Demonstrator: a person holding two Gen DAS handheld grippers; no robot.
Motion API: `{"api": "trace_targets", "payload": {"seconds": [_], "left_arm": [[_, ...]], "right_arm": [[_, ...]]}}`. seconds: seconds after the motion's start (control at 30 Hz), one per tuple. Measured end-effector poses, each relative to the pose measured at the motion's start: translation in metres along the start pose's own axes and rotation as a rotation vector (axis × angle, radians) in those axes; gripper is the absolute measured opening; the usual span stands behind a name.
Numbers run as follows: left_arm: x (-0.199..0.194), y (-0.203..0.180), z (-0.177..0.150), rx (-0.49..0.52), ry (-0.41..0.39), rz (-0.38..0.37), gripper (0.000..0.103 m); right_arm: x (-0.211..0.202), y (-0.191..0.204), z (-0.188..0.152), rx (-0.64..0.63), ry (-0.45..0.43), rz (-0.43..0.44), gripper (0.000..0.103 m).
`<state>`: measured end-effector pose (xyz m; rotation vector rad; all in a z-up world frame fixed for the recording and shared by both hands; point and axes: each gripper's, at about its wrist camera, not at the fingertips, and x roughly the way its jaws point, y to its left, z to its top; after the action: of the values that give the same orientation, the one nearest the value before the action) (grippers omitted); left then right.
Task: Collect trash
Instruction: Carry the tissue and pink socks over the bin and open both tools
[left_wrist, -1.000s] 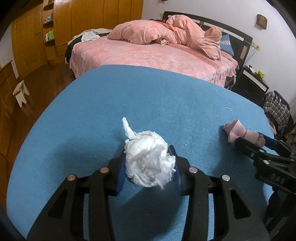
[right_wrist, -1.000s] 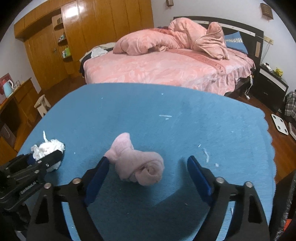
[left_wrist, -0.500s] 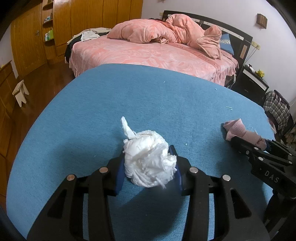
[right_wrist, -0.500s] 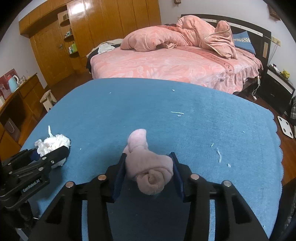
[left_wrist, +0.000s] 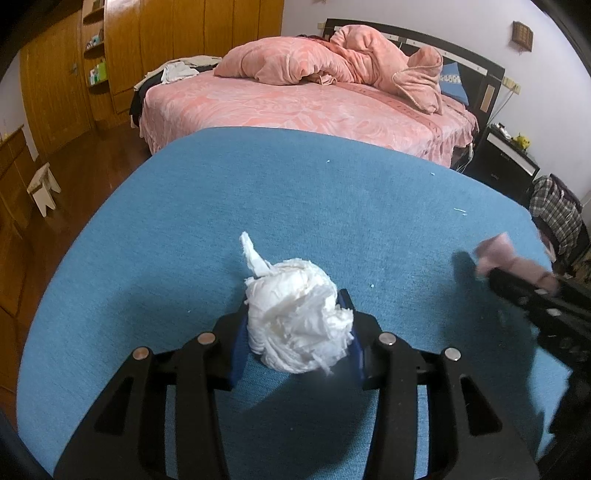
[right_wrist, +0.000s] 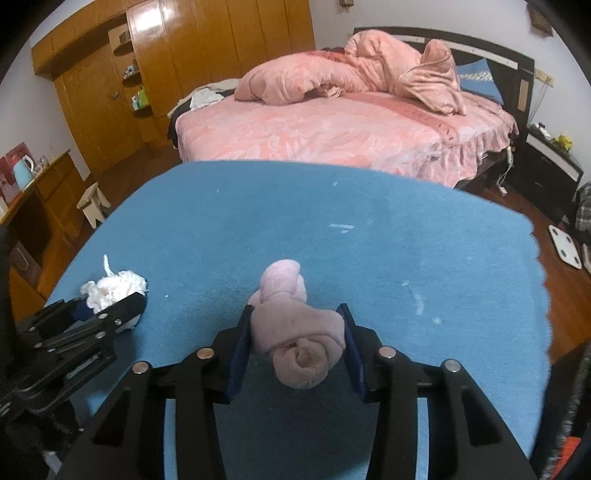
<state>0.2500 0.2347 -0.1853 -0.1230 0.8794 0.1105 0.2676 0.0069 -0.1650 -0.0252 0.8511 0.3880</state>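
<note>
Left hand-held gripper (left_wrist: 295, 325) clenched on a white tissue wad (left_wrist: 295, 317); right hand-held gripper (right_wrist: 293, 345), having just closed, grasps a pink cloth roll (right_wrist: 295, 339). Both sit low over the blue tabletop (right_wrist: 406, 229); disposal remains.

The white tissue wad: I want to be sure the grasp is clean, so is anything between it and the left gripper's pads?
Nothing visible. The left gripper has its blue pads pressed straight on the white tissue wad, with only the blue cloth beneath.
</note>
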Motion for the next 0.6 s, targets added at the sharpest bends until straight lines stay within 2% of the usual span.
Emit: {"api": "trace_targets", "payload": {"seconds": [0.17, 0.33, 0.6], "left_arm": [[-0.013, -0.009, -0.002, 0.003, -0.004, 0.004, 0.040], [-0.044, -0.035, -0.008, 0.039, -0.051, -0.027, 0.040], [-0.100, -0.071, -0.031, 0.061, -0.111, -0.068, 0.040]], "right_arm": [[-0.028, -0.011, 0.000, -0.017, -0.029, -0.039, 0.044], [-0.054, -0.024, -0.005, 0.010, -0.054, -0.044, 0.044], [-0.109, -0.041, -0.032, 0.016, -0.090, -0.072, 0.044]]}}
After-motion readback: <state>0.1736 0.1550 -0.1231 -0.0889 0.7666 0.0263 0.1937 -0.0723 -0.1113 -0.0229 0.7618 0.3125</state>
